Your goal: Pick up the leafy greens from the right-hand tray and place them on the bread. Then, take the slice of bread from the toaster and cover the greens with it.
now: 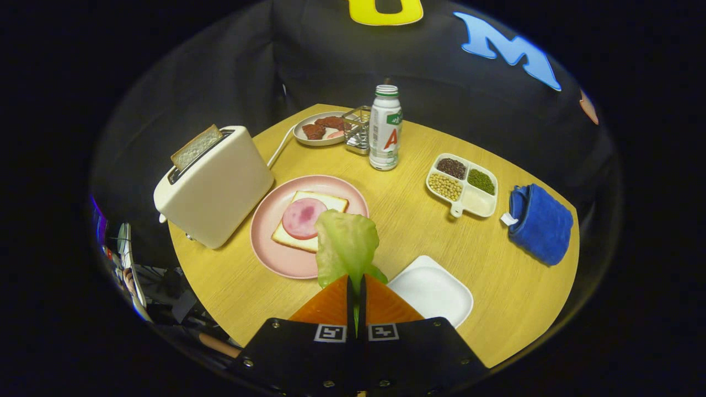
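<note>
The hand-held gripper (356, 284) pinches the leafy greens (346, 245) between both fingers, above the pink plate's (276, 259) edge. The bread (325, 201) with ham lies at 11 o'clock; the white tray (433, 289) at 3 o'clock. Another bread slice (196, 146) stands in the toaster (218, 184).

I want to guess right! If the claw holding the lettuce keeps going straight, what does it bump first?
Probably the pink plate with ham-topped bread, just beyond the claw gripping the lettuce leaf. Height is unclear.
</note>
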Motion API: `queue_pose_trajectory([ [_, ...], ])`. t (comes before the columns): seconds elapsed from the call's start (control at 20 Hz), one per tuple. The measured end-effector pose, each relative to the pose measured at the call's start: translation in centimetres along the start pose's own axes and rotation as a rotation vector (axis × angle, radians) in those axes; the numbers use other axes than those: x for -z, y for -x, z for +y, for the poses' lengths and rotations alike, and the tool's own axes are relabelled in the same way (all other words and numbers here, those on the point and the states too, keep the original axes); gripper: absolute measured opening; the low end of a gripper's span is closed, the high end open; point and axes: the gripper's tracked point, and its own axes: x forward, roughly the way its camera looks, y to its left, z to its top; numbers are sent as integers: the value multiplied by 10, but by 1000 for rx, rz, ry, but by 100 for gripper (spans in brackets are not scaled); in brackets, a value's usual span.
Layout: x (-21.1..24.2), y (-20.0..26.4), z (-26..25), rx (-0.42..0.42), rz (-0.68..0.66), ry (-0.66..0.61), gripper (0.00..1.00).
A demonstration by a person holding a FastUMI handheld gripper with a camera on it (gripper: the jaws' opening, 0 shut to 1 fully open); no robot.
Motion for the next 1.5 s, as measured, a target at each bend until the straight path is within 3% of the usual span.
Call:
queue_pose_trajectory([
  [0.4, -33, -53, 48, -73, -3, 15, 0],
  [0.9, -62, -104, 68, -51, -23, 13, 1],
  [1.1, -65, -114, 66, -18, -30, 47, 11],
  [1.15, -67, -114, 64, -14, -40, 47, 25],
  [1.5, -82, -68, 61, 16, -222, 58, 30],
])
